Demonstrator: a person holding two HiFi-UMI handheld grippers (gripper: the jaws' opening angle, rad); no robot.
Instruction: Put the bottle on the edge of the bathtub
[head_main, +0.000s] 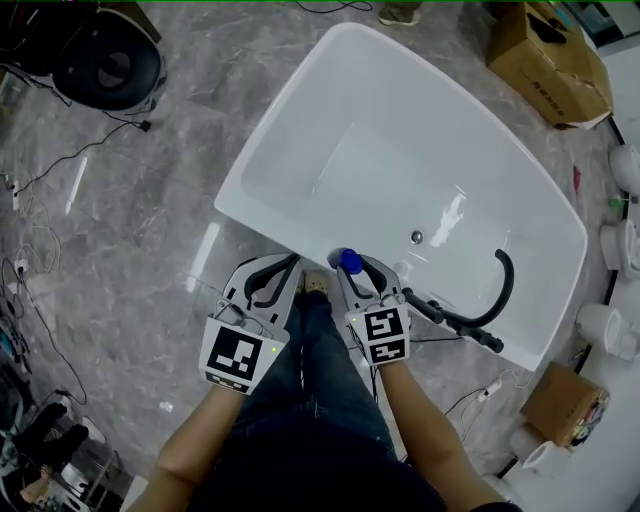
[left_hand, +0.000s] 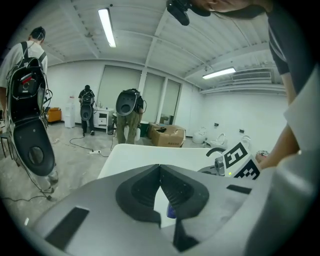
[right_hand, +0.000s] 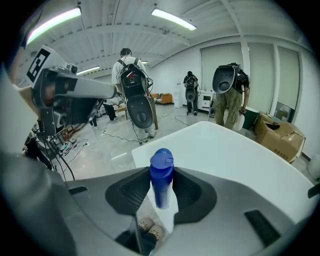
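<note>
Step in hand: carrying the bottle (right_hand: 161, 176) to the near edge of the bathtub (head_main: 275, 140), judged from the tool's place above that rim
Right tool (right_hand: 161, 175): jaws partly apart, their dark ribbed pads pressed on both sides of the bottle; the blue cap stands clear above them
Left tool (left_hand: 160, 167): jaws together at the tips, nothing between them, held just beside the right tool (head_main: 356, 264) on the near side of the bathtub
Bottle position: upright, over the near rim towards its middle, with the black hose (head_main: 500, 290) further along the same rim towards the right corner; whether its base touches the rim cannot be told
Placement advice: lower it straight down with the bottle vertical, choosing the flat top of the rim and not the slope into the basin
Release advice: part the jaws only when the base sits flat, then draw the tool back along its own line so that neither pad drags the cap
Risk: the rim looks narrow and glossy, so a tilted set-down could let the bottle slide into the bathtub or drop to the floor (head_main: 120, 230)
Left tool's role: none needed; best kept clear of the rim
</note>
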